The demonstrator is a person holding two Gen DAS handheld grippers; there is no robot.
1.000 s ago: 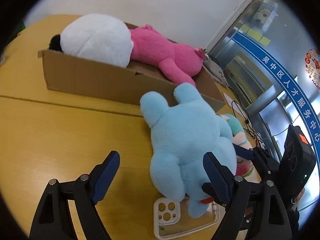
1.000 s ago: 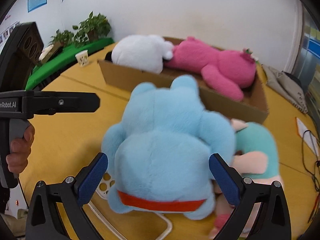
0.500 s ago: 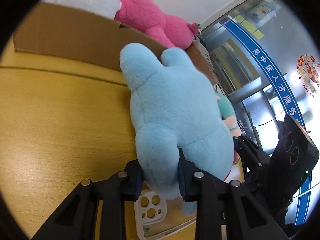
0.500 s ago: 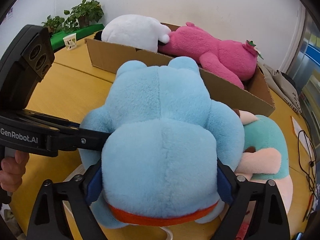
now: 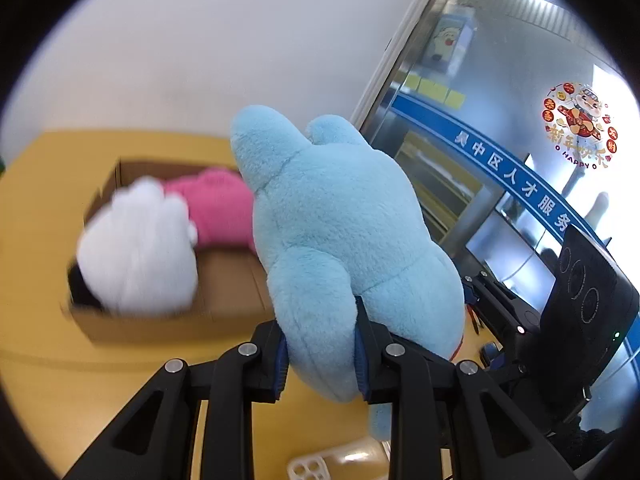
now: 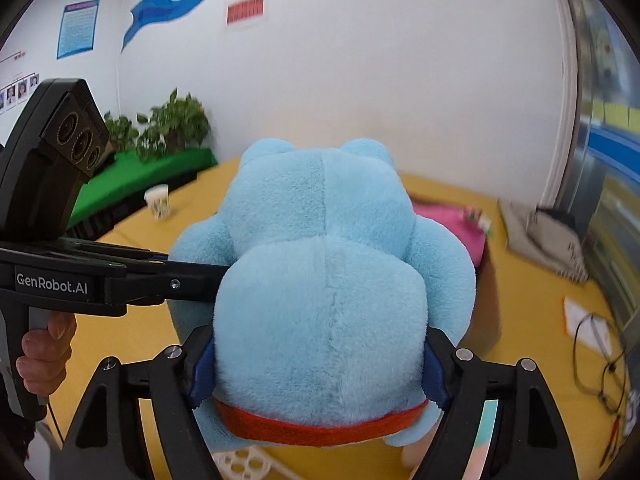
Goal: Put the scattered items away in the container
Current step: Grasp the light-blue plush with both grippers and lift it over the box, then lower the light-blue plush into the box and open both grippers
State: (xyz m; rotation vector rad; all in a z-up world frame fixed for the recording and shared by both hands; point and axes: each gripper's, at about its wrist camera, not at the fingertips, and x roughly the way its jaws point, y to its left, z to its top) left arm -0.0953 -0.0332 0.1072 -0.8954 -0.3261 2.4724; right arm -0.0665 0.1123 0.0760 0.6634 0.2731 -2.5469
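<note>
A light blue plush toy (image 5: 340, 232) with an orange band at its base (image 6: 320, 272) hangs in the air above the yellow table, held by both grippers. My left gripper (image 5: 320, 356) is shut on one of its limbs. My right gripper (image 6: 316, 364) is shut on its lower body. The cardboard box (image 5: 224, 280) stands beyond it on the table and holds a white plush (image 5: 140, 248) and a pink plush (image 5: 216, 208). The pink plush (image 6: 452, 224) also shows behind the blue toy in the right wrist view.
A clear phone case (image 5: 336, 462) lies on the table below the toy. A paper cup (image 6: 158, 202) and potted plants (image 6: 172, 128) stand at the far left. A grey cloth bag (image 6: 548, 236), paper and cables (image 6: 596, 344) lie at the right.
Both grippers have lifted the blue plush off the table and carried it up toward the box. The view now looks down into the box; the background is blurred by motion.
</note>
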